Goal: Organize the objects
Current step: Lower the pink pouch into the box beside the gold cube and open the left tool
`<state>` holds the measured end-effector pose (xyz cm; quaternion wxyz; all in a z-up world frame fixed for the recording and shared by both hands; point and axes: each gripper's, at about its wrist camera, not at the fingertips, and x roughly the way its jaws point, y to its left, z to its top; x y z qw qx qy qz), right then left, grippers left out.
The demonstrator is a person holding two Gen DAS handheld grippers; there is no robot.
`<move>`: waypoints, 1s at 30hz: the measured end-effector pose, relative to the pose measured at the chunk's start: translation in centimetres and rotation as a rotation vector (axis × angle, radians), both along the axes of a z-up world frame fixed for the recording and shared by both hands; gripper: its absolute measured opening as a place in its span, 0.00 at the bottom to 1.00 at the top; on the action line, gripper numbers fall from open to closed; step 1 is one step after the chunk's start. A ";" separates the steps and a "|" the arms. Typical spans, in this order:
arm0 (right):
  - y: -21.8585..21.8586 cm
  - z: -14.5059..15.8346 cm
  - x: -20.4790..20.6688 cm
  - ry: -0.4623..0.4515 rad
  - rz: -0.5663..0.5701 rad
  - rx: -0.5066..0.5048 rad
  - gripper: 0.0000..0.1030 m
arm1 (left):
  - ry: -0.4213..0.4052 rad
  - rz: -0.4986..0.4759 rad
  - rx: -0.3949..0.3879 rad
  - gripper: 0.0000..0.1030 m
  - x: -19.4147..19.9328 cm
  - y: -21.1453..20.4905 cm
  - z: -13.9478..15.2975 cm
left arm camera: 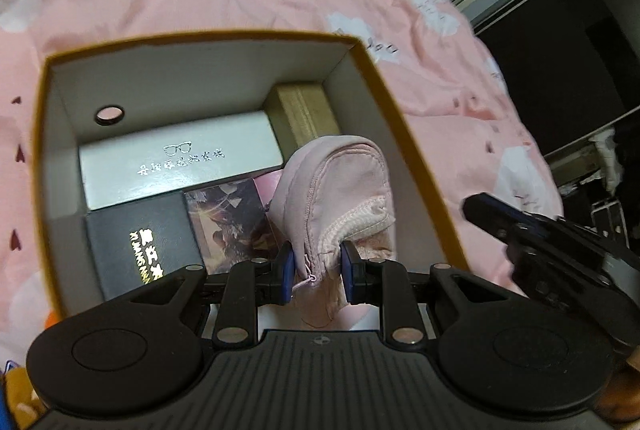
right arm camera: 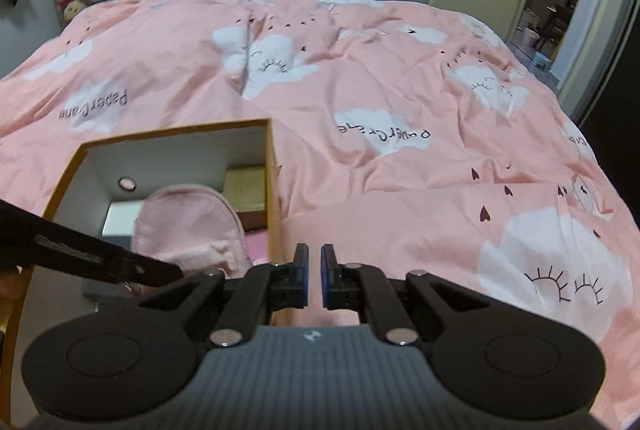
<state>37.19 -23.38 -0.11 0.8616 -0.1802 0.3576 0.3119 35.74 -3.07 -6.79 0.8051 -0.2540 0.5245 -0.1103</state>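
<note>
A bed covered by a pink quilt (right arm camera: 400, 102) with white cloud prints fills both views, and an open cardboard box (left arm camera: 404, 134) with a mustard rim is set on it. A pale pink pouch (left arm camera: 336, 190) is clenched near its zipper end by the left tongs (left arm camera: 318, 272) and is held inside the box, over its right part, above a white glasses case (left arm camera: 180, 158), a black case (left arm camera: 136, 230) and a picture card (left arm camera: 228, 222). A tan block (left arm camera: 304, 110) is stood in the far right corner.

Trouble could arise if the pouch is released while tilted: it may be left slumped across the card and cases instead of being settled in a gap, or snagged on the right wall. The soft quilt could also let the box tip if it is pressed on.

The left tongs are pitched downward into the box. The right tongs (right arm camera: 314, 276) are held just outside the box's right wall, nearly closed on nothing, levelled toward the bed
</note>
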 end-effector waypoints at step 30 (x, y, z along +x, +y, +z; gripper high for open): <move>0.3 -2.5 1.4 0.043 0.002 0.059 0.07 | 0.139 0.028 -0.023 0.27 4.2 -0.9 -3.8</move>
